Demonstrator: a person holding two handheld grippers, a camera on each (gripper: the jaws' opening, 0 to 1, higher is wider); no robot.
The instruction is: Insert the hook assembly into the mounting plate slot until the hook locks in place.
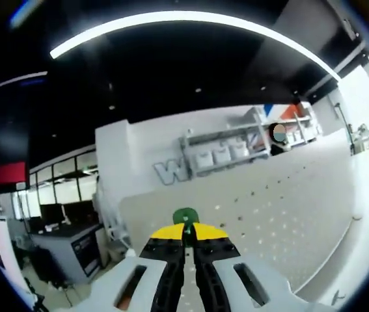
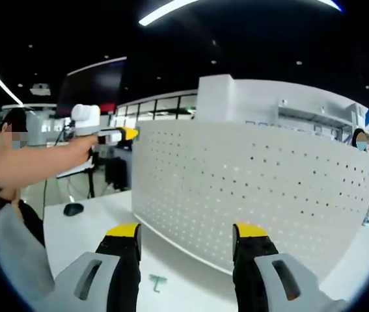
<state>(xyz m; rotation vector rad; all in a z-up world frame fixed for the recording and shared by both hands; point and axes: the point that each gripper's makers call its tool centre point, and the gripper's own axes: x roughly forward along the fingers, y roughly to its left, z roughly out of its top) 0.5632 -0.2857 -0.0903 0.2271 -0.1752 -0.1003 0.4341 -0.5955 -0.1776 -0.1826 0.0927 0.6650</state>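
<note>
A: Left gripper is clenched on a small green hook assembly, pegboard mounting plate just ahead.

B: Right gripper released, empty, the plate's face beyond its tips. A pale hook piece lies on the table between them.

A: My judgement: insertion not started; seating and locking remain.

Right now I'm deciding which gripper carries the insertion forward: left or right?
Left, probably. The left gripper is shut on a small green piece, likely the hook, held up at the perforated white panel. The right gripper is open, holding nothing, with a small pale part lying on the table.
</note>
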